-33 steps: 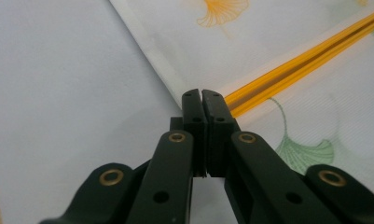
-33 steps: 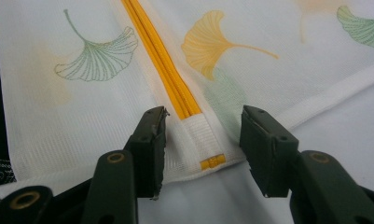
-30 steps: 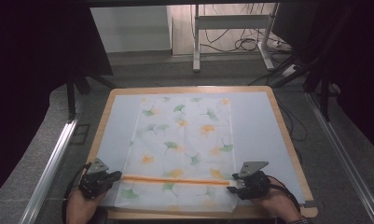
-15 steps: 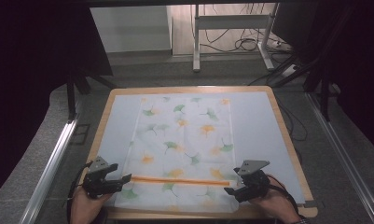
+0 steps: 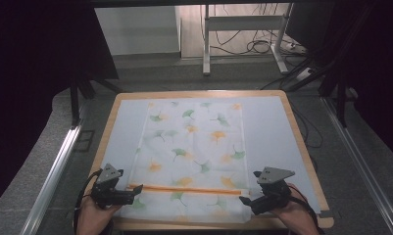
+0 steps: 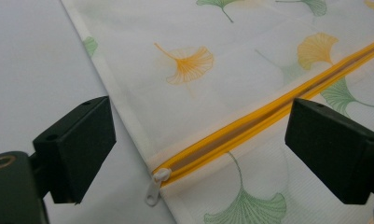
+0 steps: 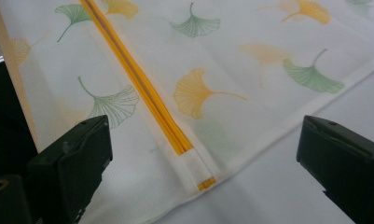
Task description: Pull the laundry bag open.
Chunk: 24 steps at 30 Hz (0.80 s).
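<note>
High view: fixed above the near edge, looking forward and down over the whole tabletop [image 5: 292,127].
Left gripper view: rides the left tongs [image 5: 135,190], close over the zipper pull [image 6: 155,185] between its jaws.
Right gripper view: rides the right tongs [image 5: 247,199], close over the zipper's other end.
Shared: the orange zipper [image 5: 189,189] running between both tongs.

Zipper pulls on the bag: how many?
1. The white zipper pull lies at the orange zipper's left end, between the open left tool's jaws. None at the right end.
</note>
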{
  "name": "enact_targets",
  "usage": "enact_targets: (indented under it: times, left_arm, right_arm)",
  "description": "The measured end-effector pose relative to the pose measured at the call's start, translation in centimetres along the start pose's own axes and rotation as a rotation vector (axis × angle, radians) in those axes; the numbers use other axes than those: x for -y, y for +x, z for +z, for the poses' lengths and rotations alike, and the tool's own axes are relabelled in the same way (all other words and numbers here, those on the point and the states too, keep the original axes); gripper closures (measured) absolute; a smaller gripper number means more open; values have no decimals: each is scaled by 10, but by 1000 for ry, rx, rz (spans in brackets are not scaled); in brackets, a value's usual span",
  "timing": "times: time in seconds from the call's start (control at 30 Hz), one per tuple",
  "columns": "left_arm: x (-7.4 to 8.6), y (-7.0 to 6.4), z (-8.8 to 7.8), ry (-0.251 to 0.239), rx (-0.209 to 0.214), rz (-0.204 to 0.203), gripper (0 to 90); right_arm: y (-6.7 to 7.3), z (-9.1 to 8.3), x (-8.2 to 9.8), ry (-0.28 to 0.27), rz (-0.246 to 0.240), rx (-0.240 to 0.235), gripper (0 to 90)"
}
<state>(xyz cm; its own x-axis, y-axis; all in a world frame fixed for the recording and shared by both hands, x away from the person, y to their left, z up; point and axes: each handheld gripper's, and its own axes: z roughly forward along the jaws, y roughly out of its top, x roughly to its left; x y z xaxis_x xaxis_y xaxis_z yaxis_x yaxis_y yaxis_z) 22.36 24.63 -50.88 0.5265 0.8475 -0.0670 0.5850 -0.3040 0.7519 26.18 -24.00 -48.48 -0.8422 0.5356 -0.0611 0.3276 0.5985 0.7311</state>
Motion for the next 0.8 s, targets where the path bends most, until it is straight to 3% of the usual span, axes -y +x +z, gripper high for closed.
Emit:
enact_targets:
  times: [0.13,0.47,0.63,0.8]
  left_arm:
    - [3,0,-5,-5,-14,6,29]
    - [16,10,-15,-2,-55,8,26]
    - [24,15,-19,-18,-75,2,25]
    - [29,19,-16,0,-93,2,18]
  right_arm:
    - [-1,-10,2,-22,8,38,14]
    - [-6,-32,23,-42,50,123,12]
    - [-7,-37,36,-39,80,139,12]
    - [-9,-37,41,-17,97,146,9]
